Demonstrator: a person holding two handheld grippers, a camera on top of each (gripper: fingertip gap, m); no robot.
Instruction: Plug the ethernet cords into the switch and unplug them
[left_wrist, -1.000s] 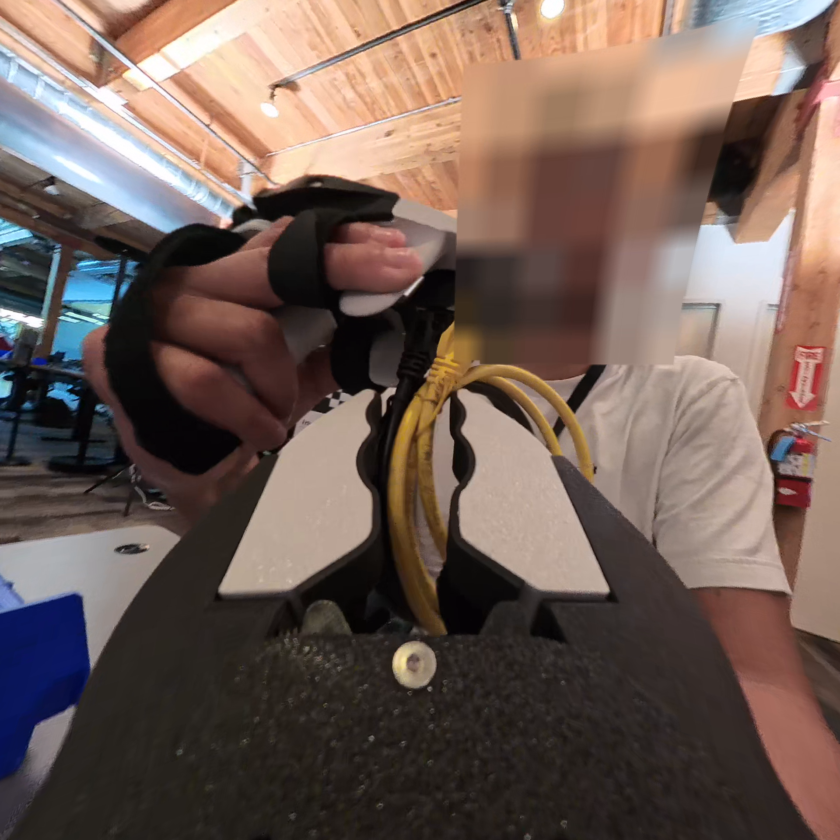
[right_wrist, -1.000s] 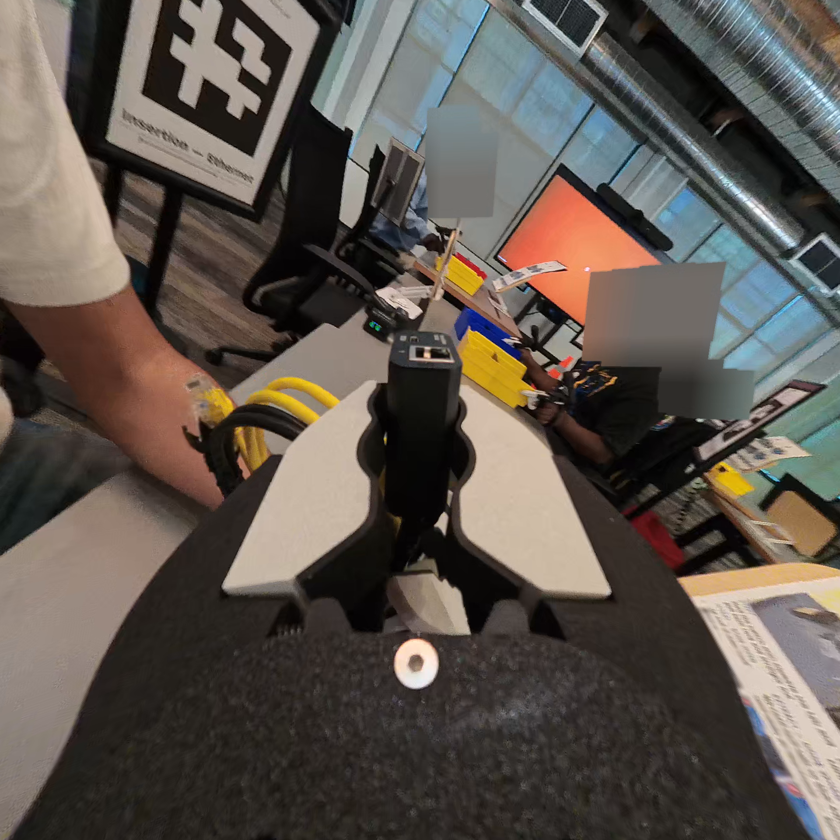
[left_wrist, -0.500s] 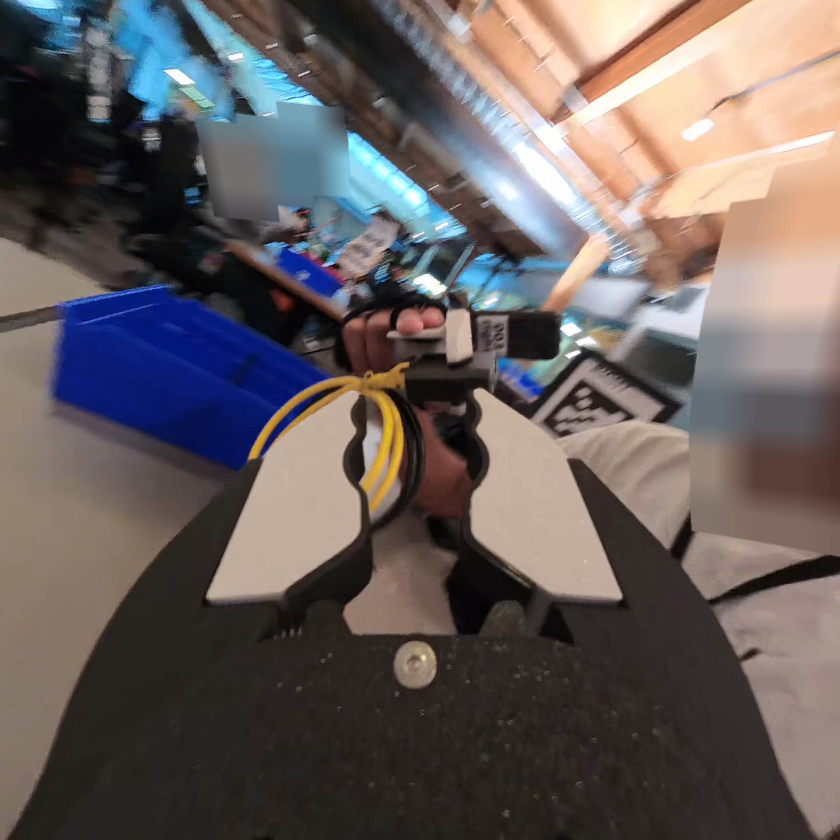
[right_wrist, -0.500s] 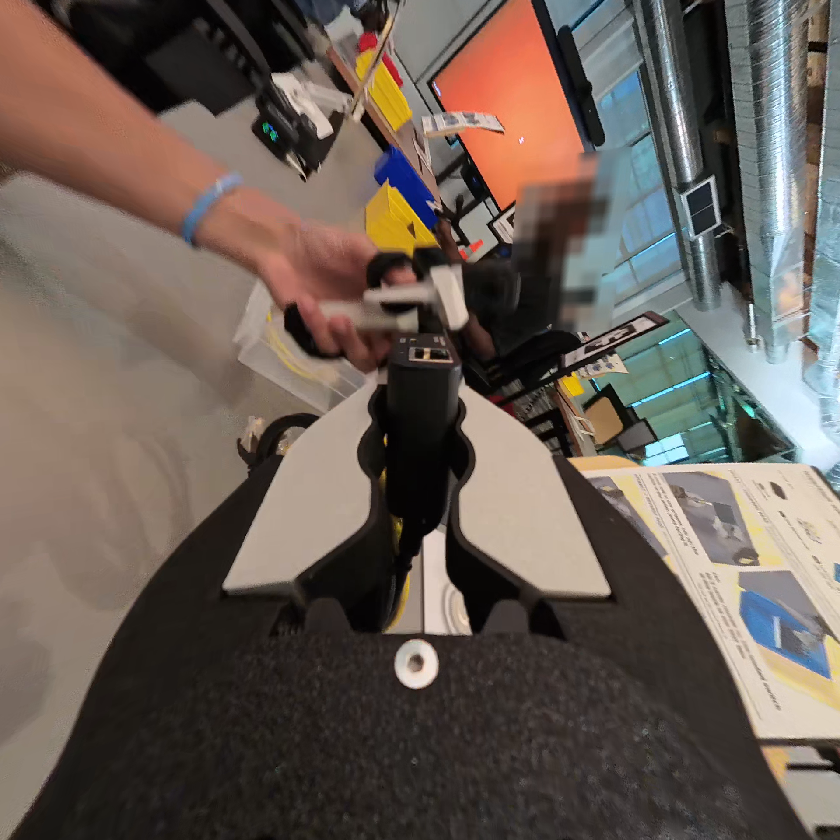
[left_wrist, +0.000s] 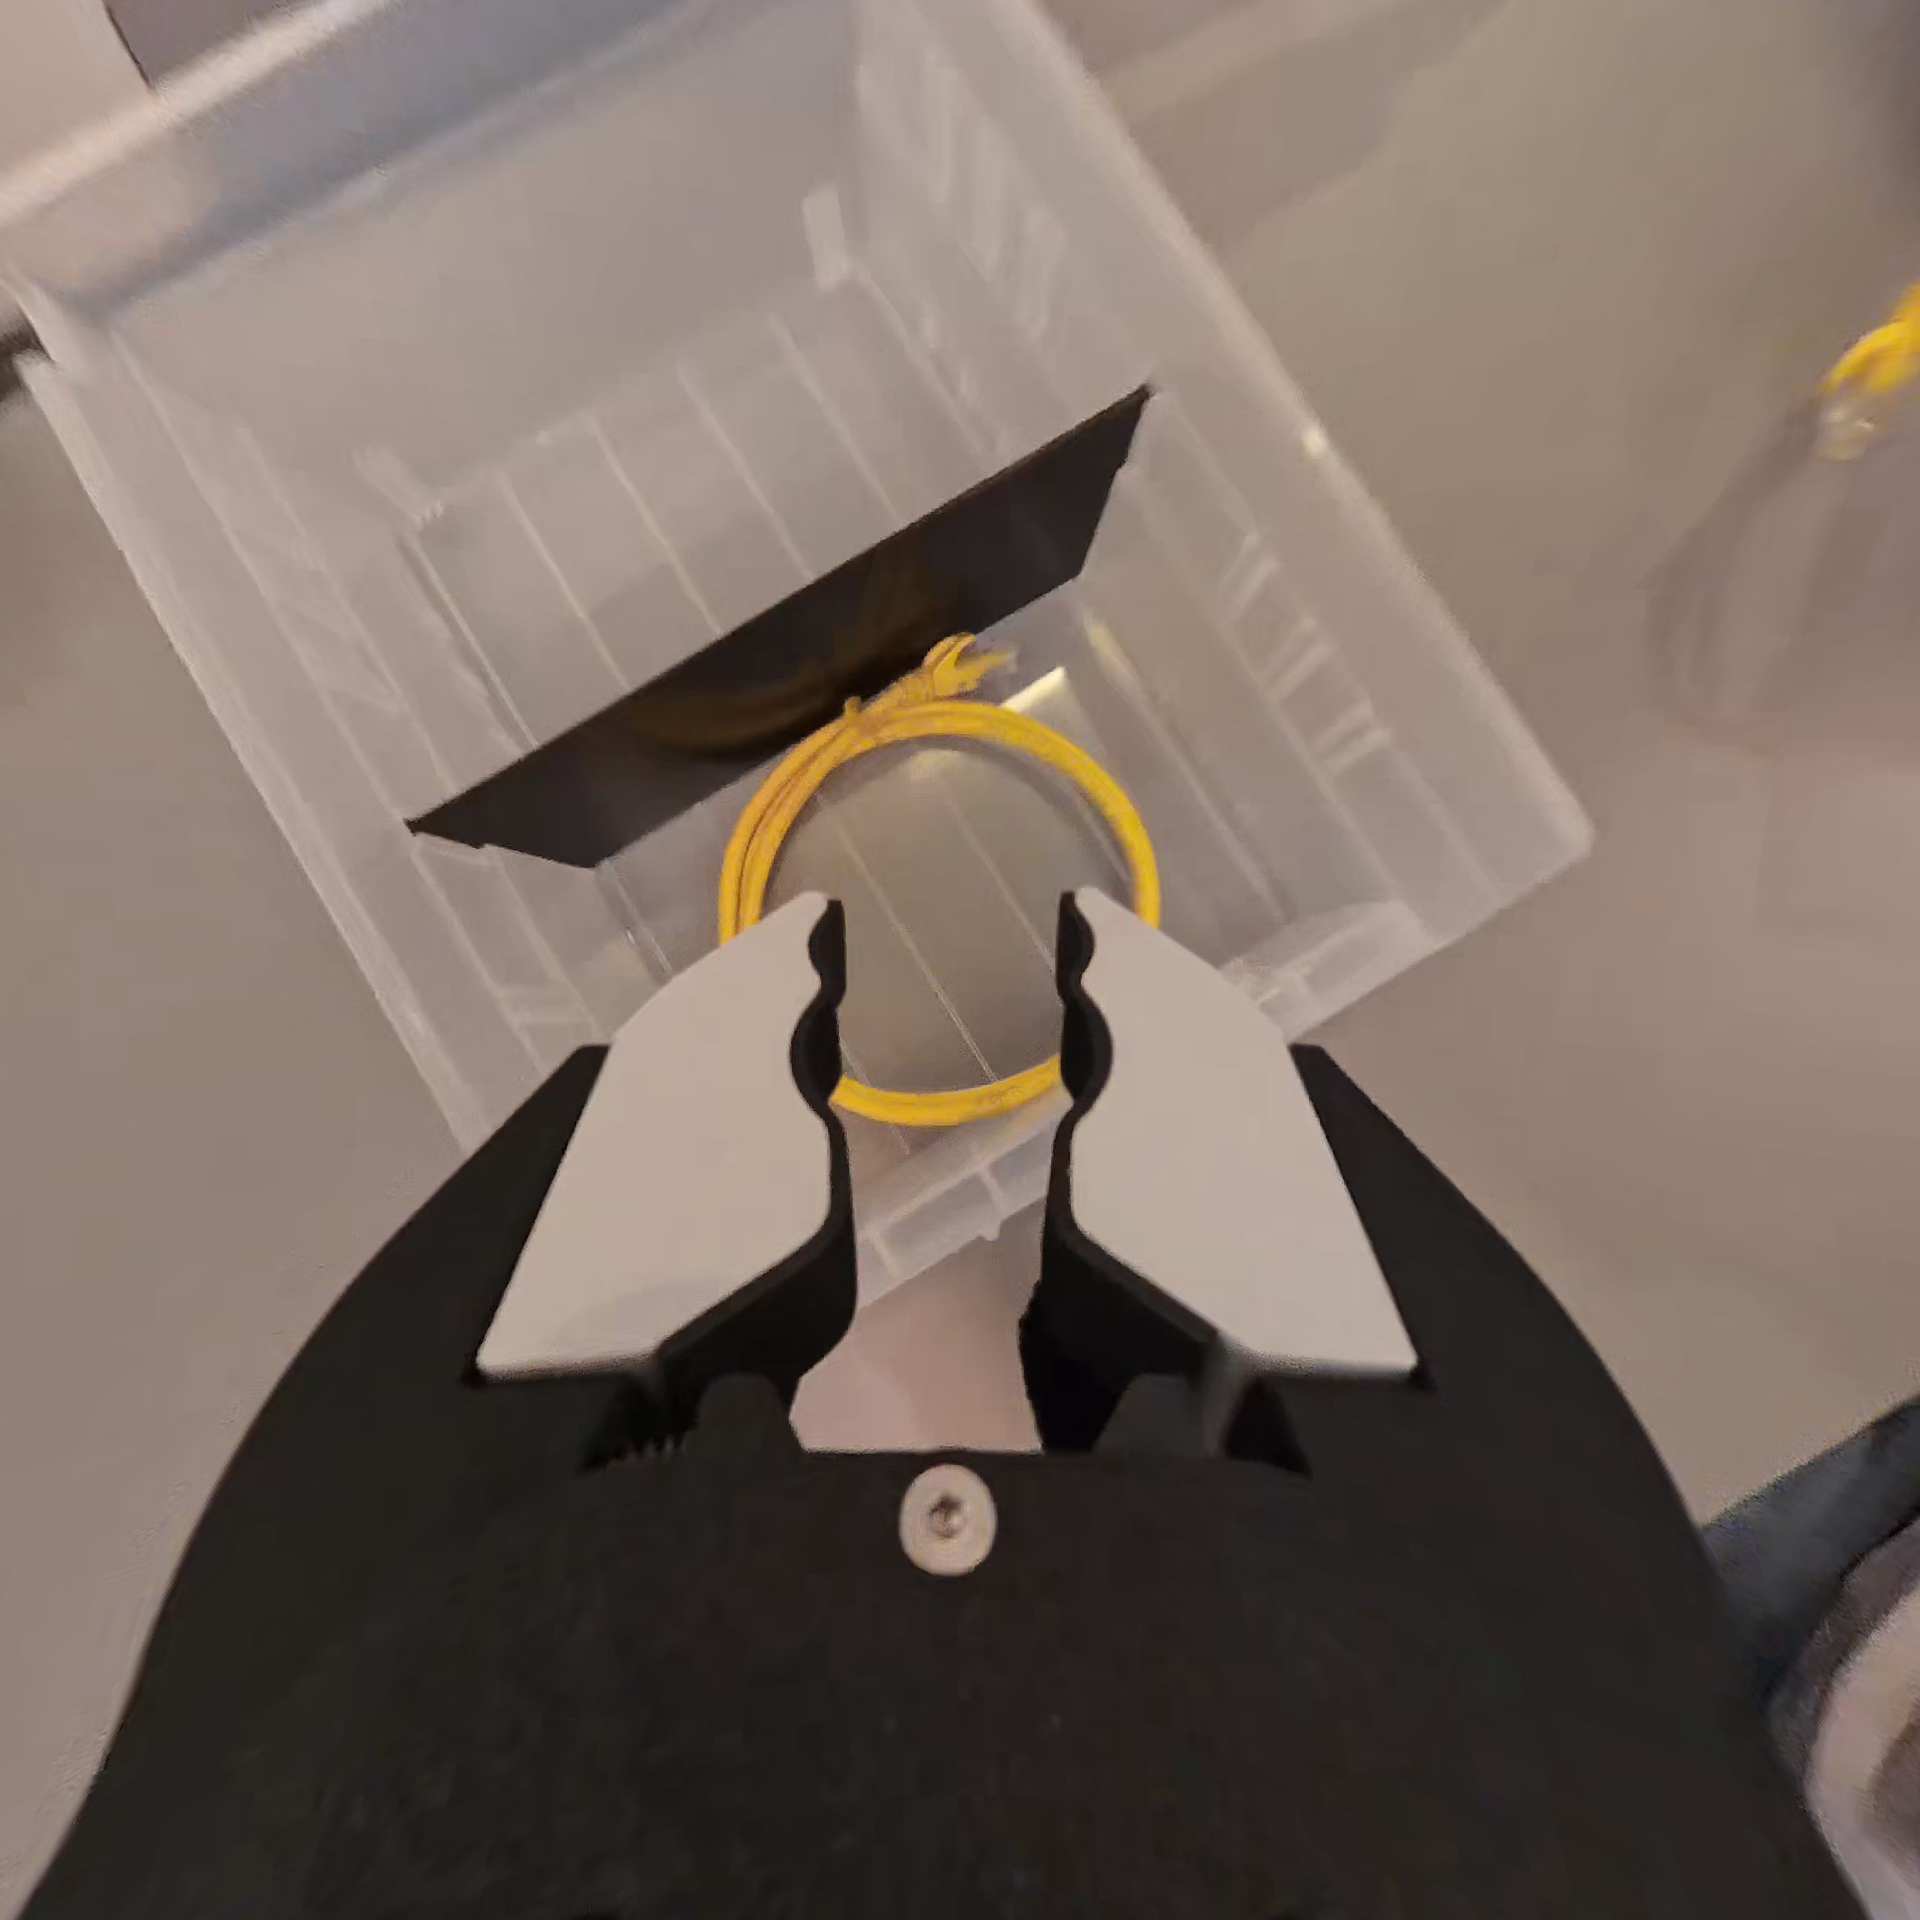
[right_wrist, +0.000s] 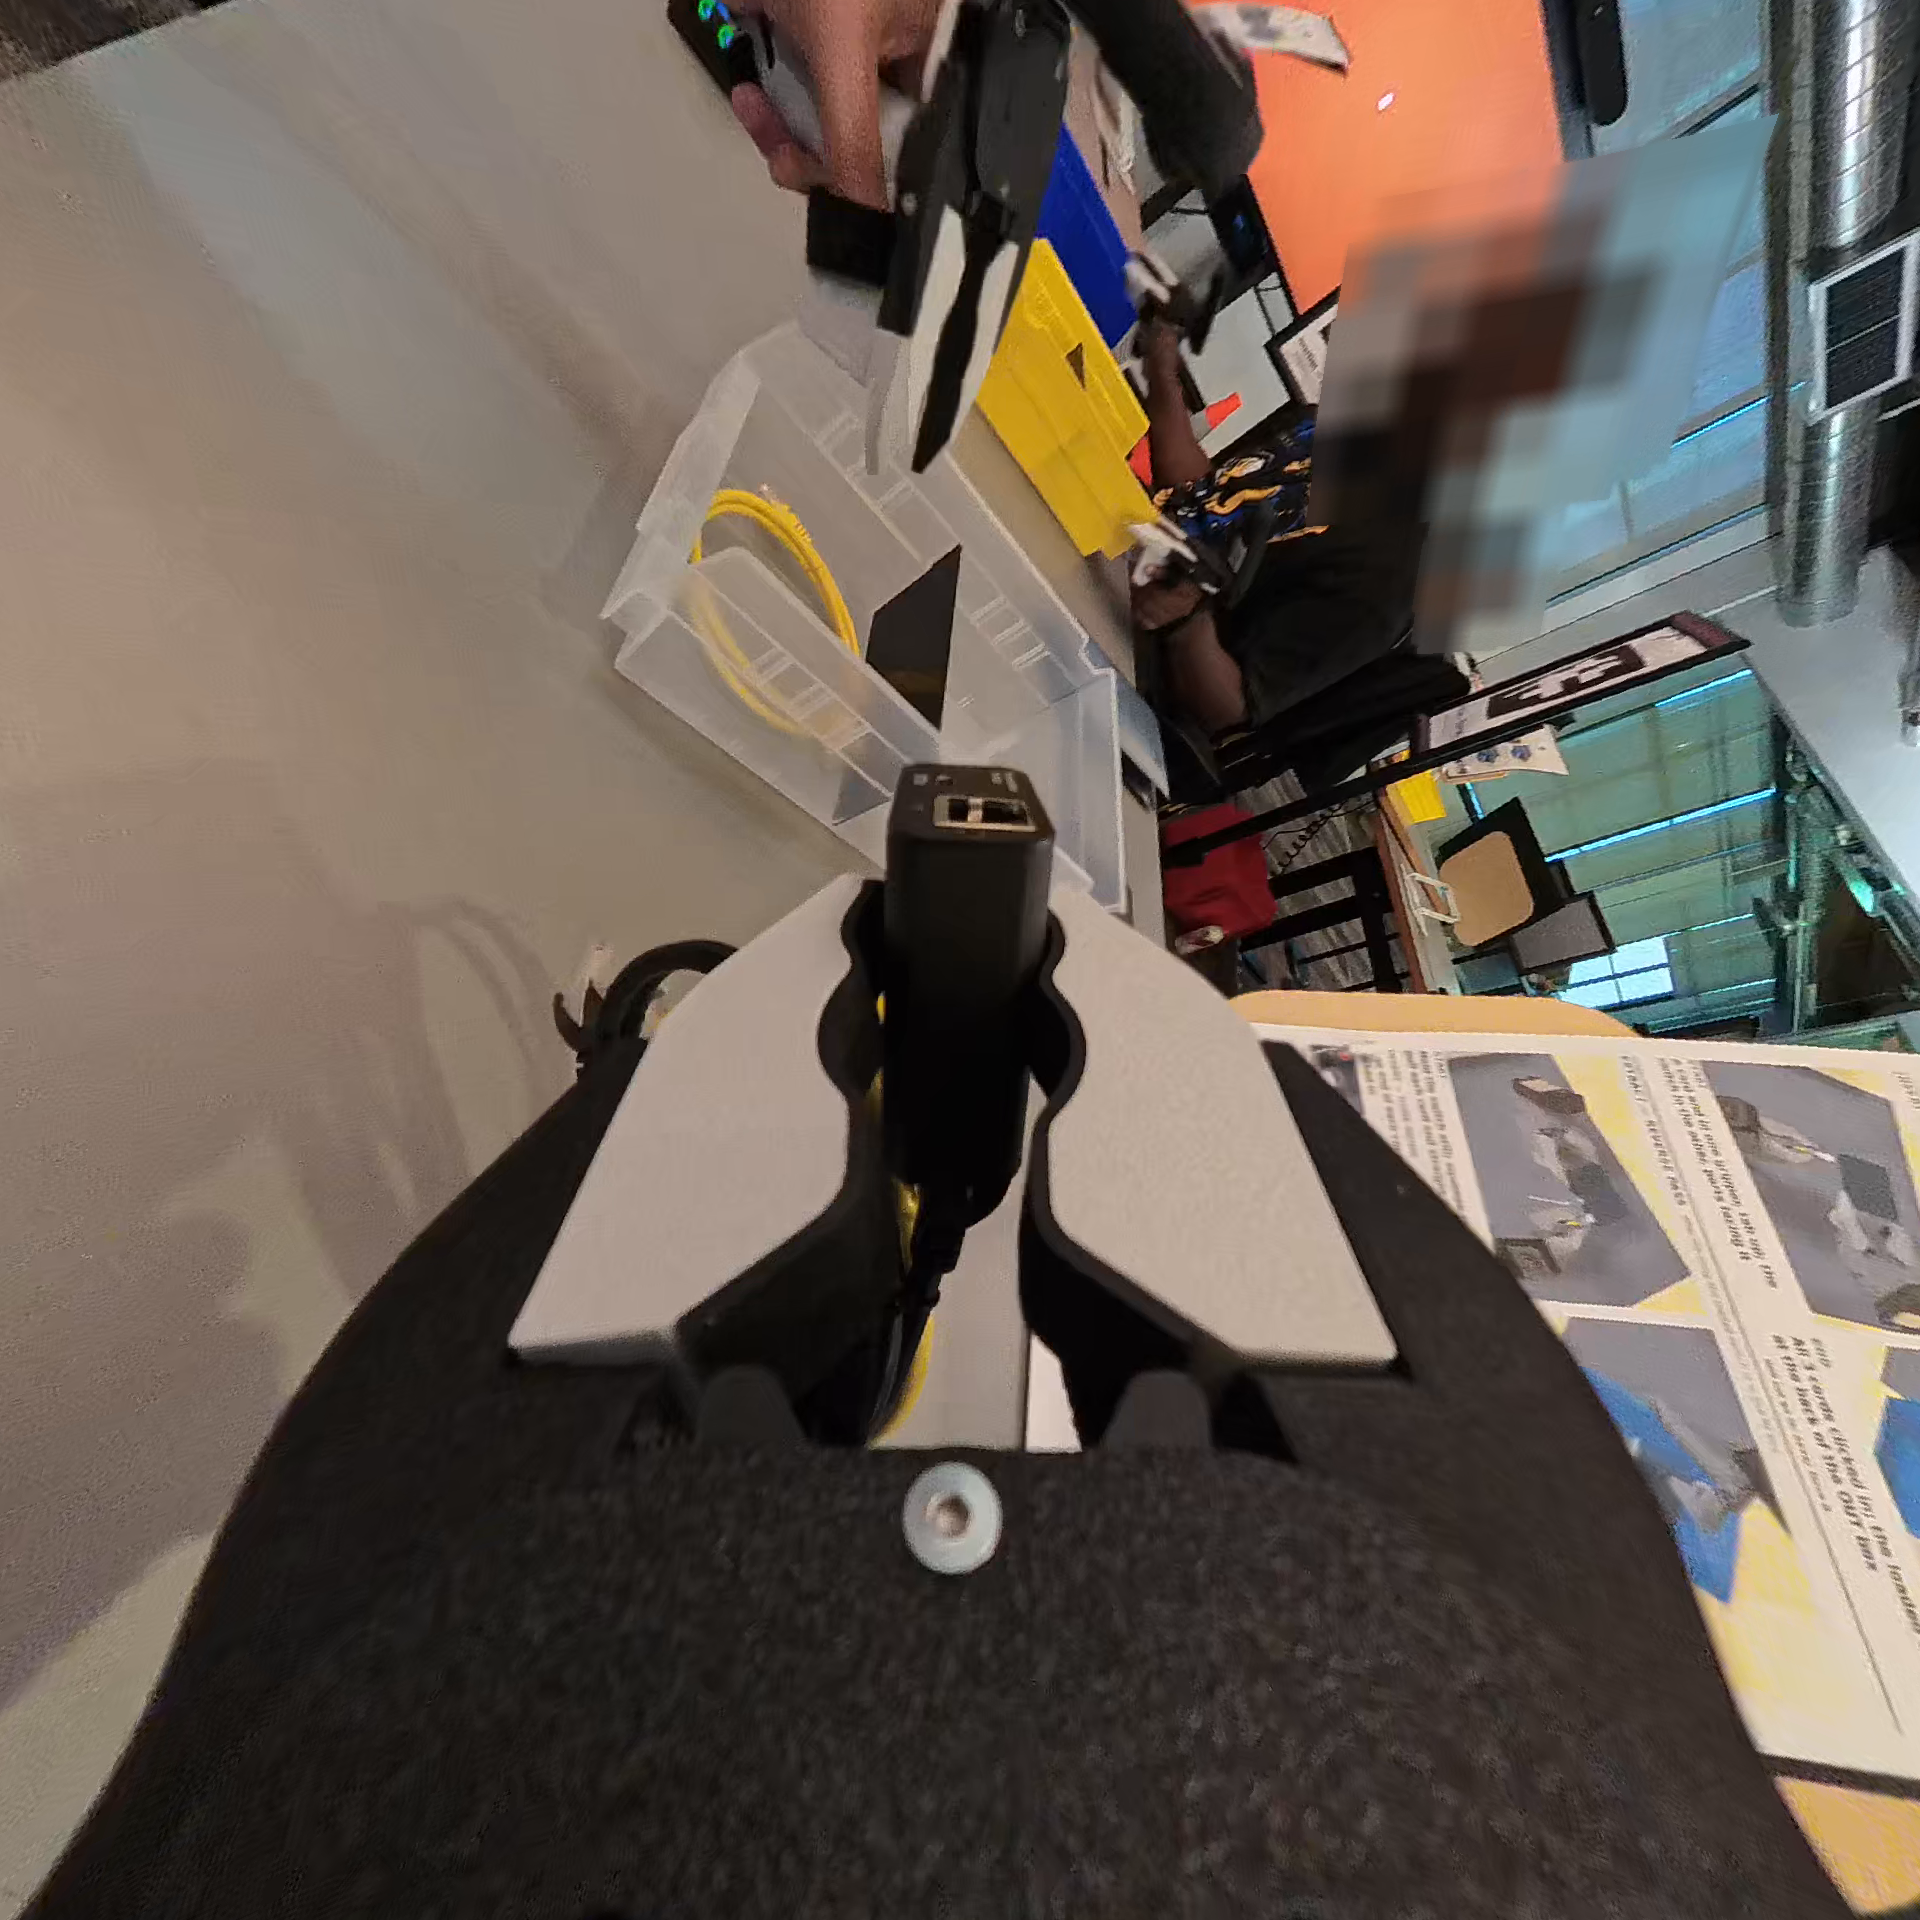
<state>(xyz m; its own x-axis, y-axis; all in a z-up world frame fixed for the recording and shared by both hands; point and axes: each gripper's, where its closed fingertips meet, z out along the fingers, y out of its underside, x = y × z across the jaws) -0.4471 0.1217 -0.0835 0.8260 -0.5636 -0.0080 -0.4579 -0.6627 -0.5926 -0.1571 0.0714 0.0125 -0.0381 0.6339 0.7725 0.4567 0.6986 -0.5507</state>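
Note:
My left gripper is open and empty, pointing down into a clear plastic bin. A coiled yellow ethernet cord lies on the bin's floor below the fingers, next to a black divider. The right wrist view shows the left gripper hanging well above the bin, with the yellow cord inside. My right gripper is shut on the black switch, held upright with an open port at its top end. Black and yellow cords run from its lower end between the fingers.
A coiled black cord lies on the grey table left of my right gripper. A printed sheet lies at the right. Yellow and blue bins stand beyond the clear bin. Another yellow plug shows at the far right. About 30 cm separates my left fingertips from my right.
My left gripper opened, let go of the yellow cord coil and swung down over the clear bin, where the coil now lies. My right gripper kept hold of the switch and tilted towards the table.

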